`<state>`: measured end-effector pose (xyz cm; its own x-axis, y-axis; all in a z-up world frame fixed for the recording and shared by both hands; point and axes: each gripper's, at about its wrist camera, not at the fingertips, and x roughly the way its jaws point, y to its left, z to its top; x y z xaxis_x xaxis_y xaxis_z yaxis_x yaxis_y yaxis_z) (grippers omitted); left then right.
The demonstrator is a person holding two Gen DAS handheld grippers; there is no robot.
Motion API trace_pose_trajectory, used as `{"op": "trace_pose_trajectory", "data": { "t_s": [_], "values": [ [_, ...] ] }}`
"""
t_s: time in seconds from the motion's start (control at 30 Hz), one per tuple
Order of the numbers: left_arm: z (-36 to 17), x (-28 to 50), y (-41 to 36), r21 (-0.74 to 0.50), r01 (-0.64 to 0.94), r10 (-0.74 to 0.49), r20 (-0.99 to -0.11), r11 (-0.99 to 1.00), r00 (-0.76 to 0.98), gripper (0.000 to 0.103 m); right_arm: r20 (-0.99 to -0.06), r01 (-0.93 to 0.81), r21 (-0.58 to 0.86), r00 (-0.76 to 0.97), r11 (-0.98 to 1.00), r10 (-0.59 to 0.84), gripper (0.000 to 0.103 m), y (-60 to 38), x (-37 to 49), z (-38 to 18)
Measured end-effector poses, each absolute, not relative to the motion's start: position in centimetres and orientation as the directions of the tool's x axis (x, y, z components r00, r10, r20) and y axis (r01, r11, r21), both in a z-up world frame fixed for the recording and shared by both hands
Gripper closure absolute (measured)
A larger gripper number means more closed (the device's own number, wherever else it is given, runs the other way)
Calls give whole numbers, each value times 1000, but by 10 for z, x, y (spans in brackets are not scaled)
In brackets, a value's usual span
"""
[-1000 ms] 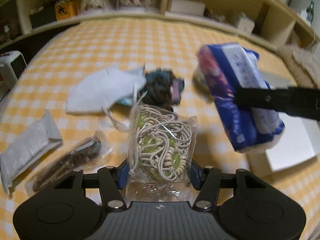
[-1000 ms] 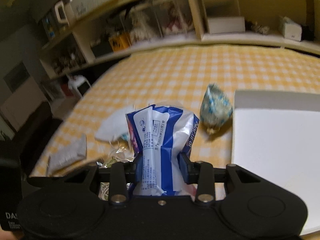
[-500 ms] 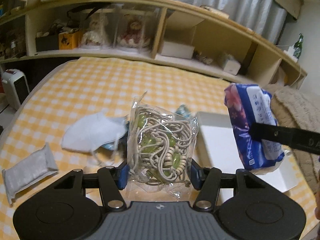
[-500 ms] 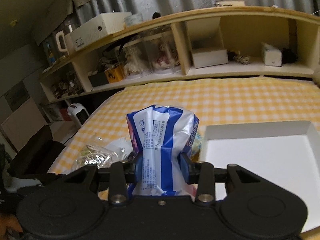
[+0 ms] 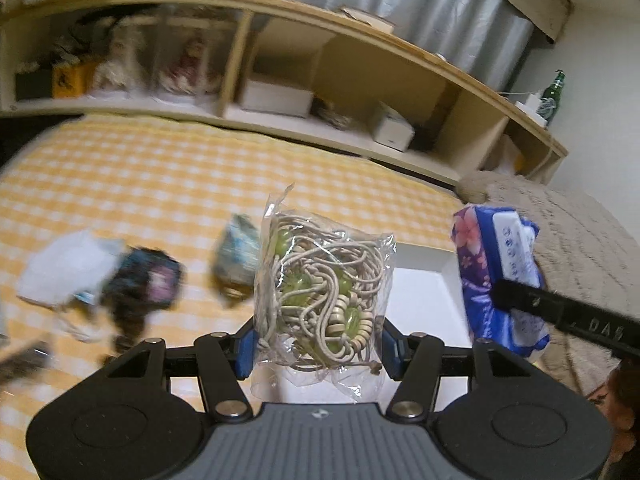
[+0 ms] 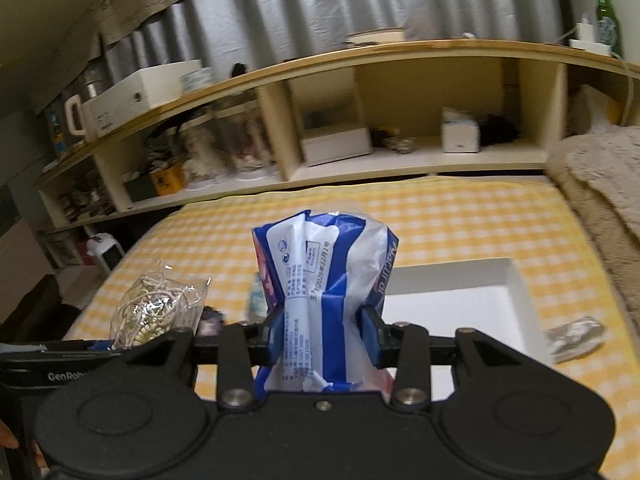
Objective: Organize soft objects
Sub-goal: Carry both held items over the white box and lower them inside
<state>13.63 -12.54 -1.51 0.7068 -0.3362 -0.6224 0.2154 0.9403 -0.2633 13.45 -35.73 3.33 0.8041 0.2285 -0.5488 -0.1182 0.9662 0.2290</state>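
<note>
My left gripper (image 5: 318, 344) is shut on a clear bag of beige cord and green beads (image 5: 324, 288) and holds it in the air above the yellow checked bed. My right gripper (image 6: 322, 334) is shut on a blue and white tissue pack (image 6: 324, 280), also lifted. The tissue pack shows at the right of the left wrist view (image 5: 496, 272), and the cord bag at the left of the right wrist view (image 6: 156, 312). A white open box (image 6: 460, 312) lies on the bed just beyond both grippers; it also shows in the left wrist view (image 5: 424, 280).
On the bed to the left lie a white face mask (image 5: 64, 268), a dark patterned pouch (image 5: 148, 280) and a blue-white wrapped bundle (image 5: 236, 256). A silvery packet (image 6: 576, 338) lies right of the box. A beige blanket (image 5: 568, 232) is at the right, a wooden shelf unit (image 6: 400, 148) behind.
Both grippers have lifted and swung right with their loads. The white box now sits directly ahead, and the items on the bed have slid to the left of view.
</note>
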Motion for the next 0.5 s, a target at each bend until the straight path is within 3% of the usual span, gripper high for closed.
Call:
{"op": "trace_pose_trajectory", "data": {
  "t_s": [0.23, 0.5],
  "values": [
    [-32, 148, -181, -412, 229, -458, -636, 882, 621, 44, -586, -43, 211, 794, 977, 162, 62, -413, 131, 13],
    [-68, 172, -234, -500, 189, -513, -659, 845, 550, 44, -637, 13, 198, 761, 980, 118, 62, -455, 137, -23]
  ]
}}
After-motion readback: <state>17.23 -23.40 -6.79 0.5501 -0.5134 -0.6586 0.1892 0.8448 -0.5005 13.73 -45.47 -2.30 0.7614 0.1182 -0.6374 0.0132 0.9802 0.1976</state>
